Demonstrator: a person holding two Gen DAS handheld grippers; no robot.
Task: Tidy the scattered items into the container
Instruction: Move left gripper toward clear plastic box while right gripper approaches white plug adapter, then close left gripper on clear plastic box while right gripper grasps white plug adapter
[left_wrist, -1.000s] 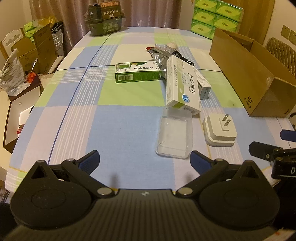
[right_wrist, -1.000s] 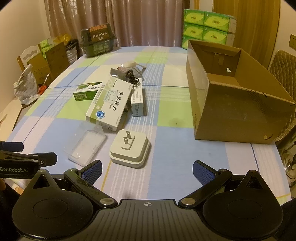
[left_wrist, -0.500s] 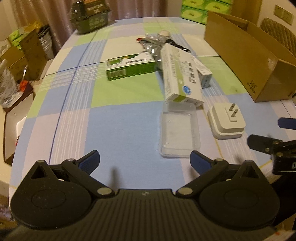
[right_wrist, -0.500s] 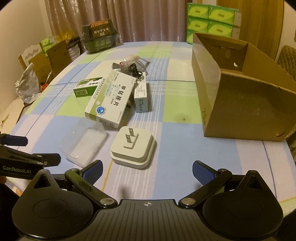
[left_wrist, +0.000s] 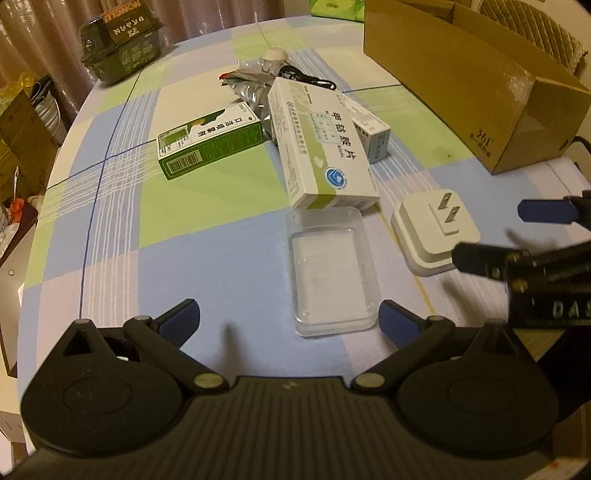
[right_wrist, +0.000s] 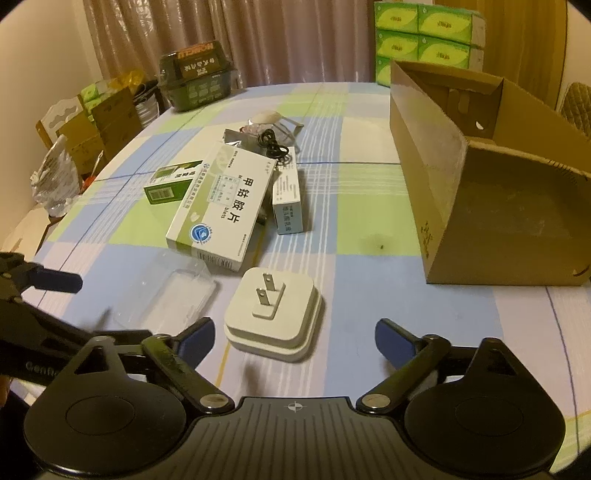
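Note:
A white plug adapter (right_wrist: 273, 314) lies prongs-up on the checked tablecloth. My right gripper (right_wrist: 295, 338) hangs low over it with the jaws closing; the adapter sits between the fingers, untouched. A clear plastic case (left_wrist: 332, 273) lies just ahead of my open left gripper (left_wrist: 290, 319), off to its right finger. Behind them is a pile: a large white-green medicine box (left_wrist: 321, 144), a green box (left_wrist: 210, 146), a small white box (right_wrist: 288, 199), a foil pouch (left_wrist: 251, 86) and a black cable (right_wrist: 273, 144). The open cardboard box (right_wrist: 498, 184) stands at the right.
A dark green carton (right_wrist: 197, 75) stands at the table's far end, with stacked green tissue packs (right_wrist: 424, 37) behind the cardboard box. Bags and cartons (right_wrist: 74, 140) crowd the floor left of the table. My right gripper (left_wrist: 513, 236) shows at the left view's right edge.
Both grippers have sunk closer to the table and the items. The left view has tilted as that hand rolled. The right gripper's fingers have narrowed around the adapter.

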